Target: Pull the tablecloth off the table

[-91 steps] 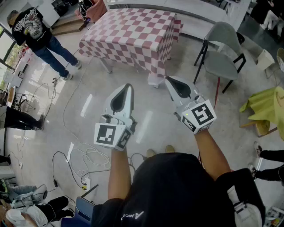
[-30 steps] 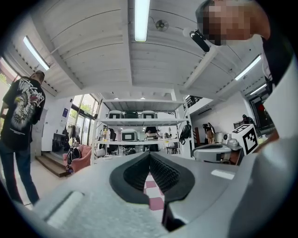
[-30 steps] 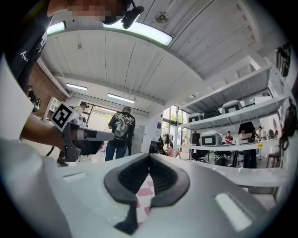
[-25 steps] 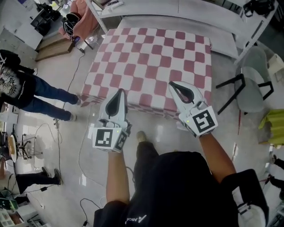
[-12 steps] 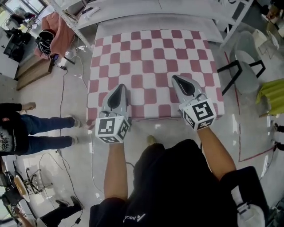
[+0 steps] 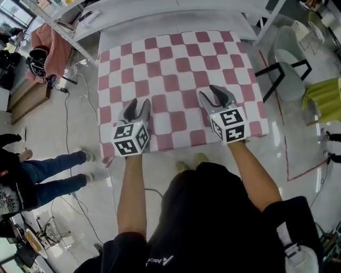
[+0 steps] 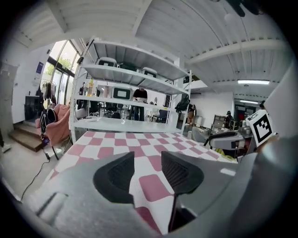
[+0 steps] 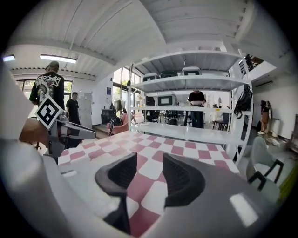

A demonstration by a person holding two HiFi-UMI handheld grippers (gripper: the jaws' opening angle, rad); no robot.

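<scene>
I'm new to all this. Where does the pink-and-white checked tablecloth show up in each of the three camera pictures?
Head view: the tablecloth fills the upper middle, spread flat.
Left gripper view: lower centre, stretching away ahead.
Right gripper view: lower centre, also running ahead.
Shared landmark: the white shelf rack at the cloth's far edge. It is along the top of the head view and stands behind the cloth in both gripper views.
</scene>
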